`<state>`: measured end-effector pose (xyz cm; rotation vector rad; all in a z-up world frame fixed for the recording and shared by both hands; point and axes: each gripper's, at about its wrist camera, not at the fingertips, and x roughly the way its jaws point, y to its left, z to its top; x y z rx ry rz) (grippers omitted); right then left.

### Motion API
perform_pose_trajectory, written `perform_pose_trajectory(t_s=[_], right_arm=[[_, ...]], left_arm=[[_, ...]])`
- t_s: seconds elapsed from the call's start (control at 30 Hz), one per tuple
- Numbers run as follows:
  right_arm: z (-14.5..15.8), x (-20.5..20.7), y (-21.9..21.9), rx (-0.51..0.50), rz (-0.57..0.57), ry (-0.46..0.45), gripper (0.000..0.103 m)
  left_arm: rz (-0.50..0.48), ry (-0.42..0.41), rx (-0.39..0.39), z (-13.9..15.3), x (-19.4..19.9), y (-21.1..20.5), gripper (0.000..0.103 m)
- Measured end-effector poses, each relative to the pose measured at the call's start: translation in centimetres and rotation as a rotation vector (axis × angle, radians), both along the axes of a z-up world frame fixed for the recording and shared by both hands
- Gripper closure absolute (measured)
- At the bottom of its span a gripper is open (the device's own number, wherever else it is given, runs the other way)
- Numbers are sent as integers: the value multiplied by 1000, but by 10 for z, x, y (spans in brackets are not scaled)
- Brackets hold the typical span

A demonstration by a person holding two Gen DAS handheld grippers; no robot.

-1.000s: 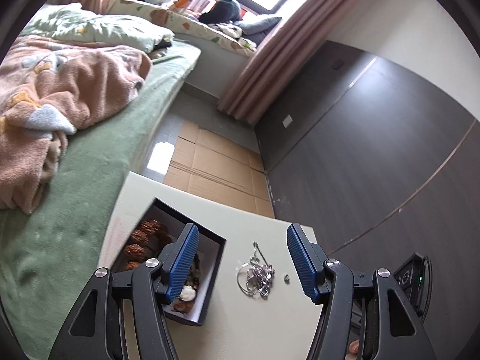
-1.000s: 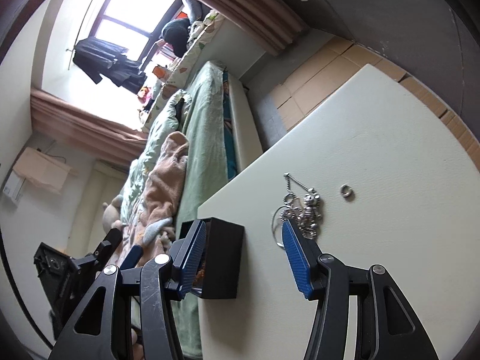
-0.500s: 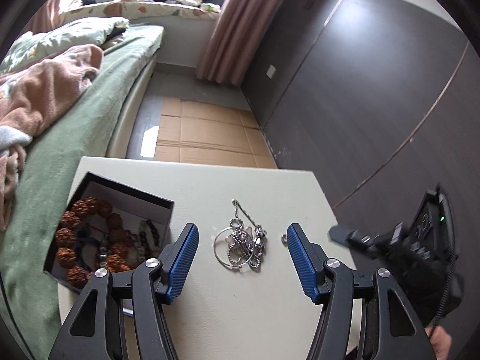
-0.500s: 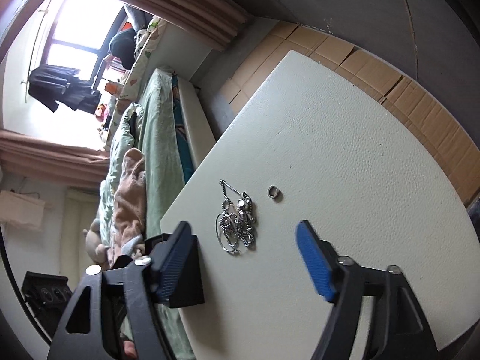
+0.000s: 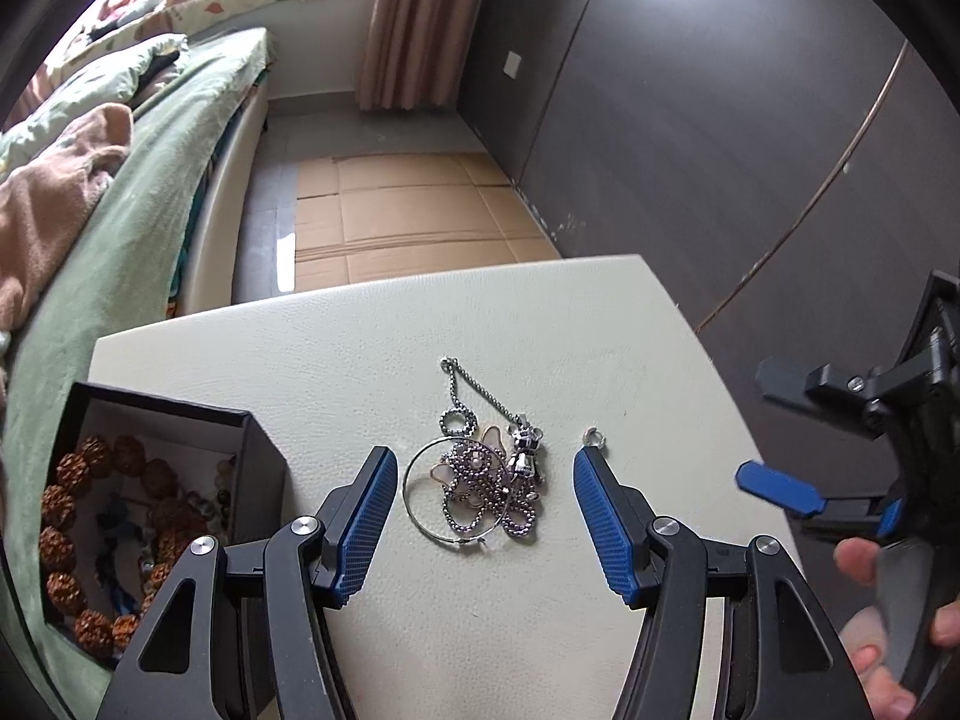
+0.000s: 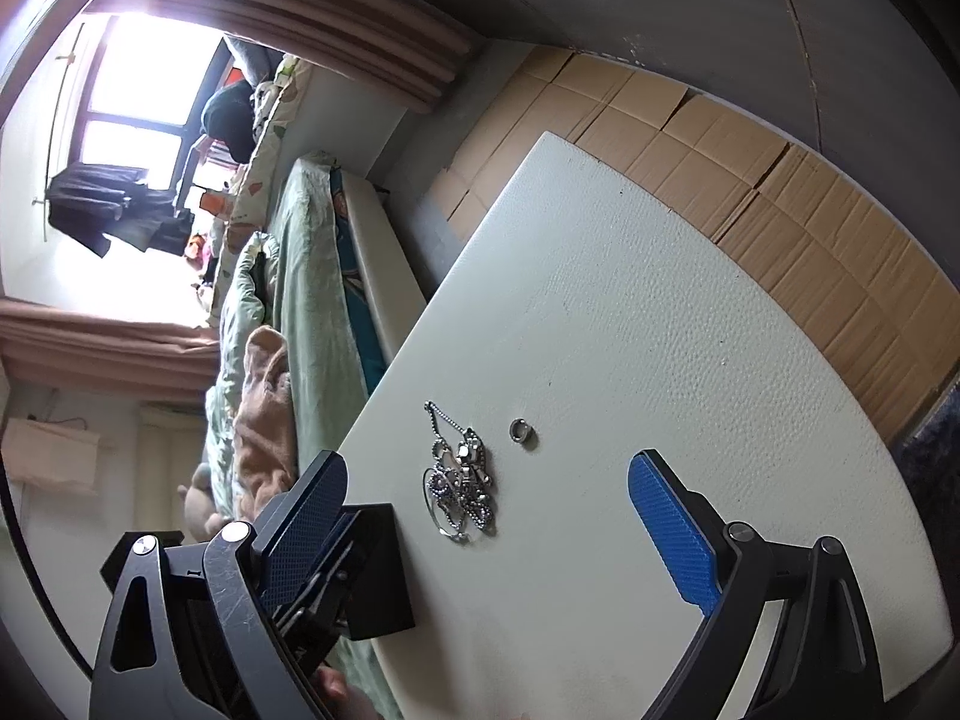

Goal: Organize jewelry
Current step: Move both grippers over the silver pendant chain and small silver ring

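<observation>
The left gripper (image 5: 485, 516) hangs wide apart, empty, straddling the tangle of silver chains (image 5: 480, 483) just right of the black box (image 5: 180, 420). The right gripper (image 6: 486, 534), equally spread, holds nothing. The tangle looks light, limp and snag-prone; pinching its dense middle seems safest, since the hoop (image 5: 456, 495) may slip.

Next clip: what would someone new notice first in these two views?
Probably the tangle of silver jewelry lying mid-table, framed by the open left claw. A small ring lies apart, just to its right. At the table's left edge stands a black box holding brown bead bracelets, and the right claw is open too.
</observation>
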<state>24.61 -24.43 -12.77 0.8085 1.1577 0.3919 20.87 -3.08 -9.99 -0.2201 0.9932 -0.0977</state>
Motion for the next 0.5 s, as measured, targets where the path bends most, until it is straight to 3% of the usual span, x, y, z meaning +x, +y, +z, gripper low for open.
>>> perform_pose_trajectory(t_s=[0.23, 0.5], right_arm=[[-1, 8, -1, 3, 11, 10, 8], [-3, 12, 3, 11, 23, 22, 8]], left_arm=[[-22, 64, 50, -21, 15, -3, 47], [-47, 108, 89, -39, 22, -6, 48]])
